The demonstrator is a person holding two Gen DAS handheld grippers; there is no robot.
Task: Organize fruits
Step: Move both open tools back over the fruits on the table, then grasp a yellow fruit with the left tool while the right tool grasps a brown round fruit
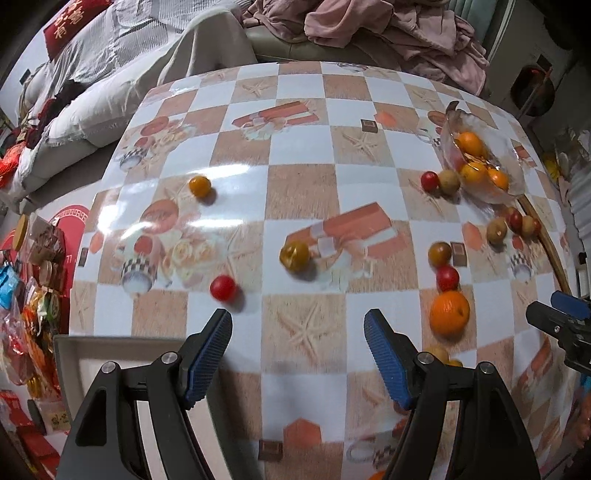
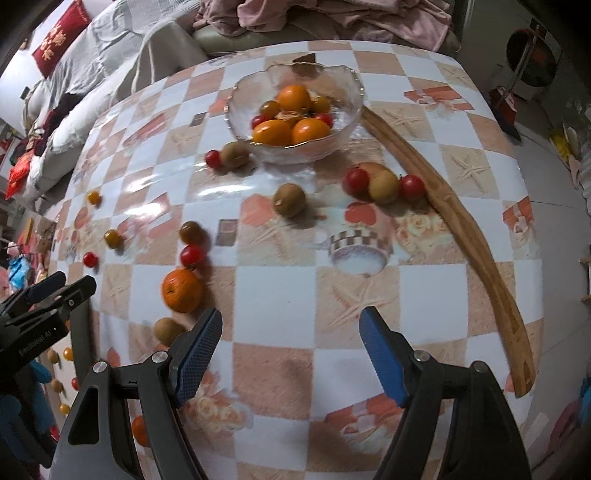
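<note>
Left gripper: blue-padded jaws spread wide, nothing between them, pointing down over the checked tablecloth. Just ahead of its left finger lies a red cherry tomato; further out, a dark yellow tomato sits on a printed gift box, and a small yellow tomato lies well beyond, near the glare. A grey box edge shows below the left finger, at the table's near side.

Right gripper: jaws likewise wide apart and empty, above a bare patch of cloth. Beside its left finger lies a brown round fruit, with an orange just past it, then a red tomato touching a dark tomato.

Mid-table: one brown fruit lies alone. To its right a pale round fruit sits between two red tomatoes, the farther one touching a long curved wooden tray that runs down the table's right side.

Glass bowl: stands at the far side, its right edge next to the tray's far end. It holds several oranges with small red and dark tomatoes among them. Against its near left wall rest a brown fruit and a red tomato, touching each other.

Beyond the table: a sofa with pink cloth heaped on it, and a red cushion.
</note>
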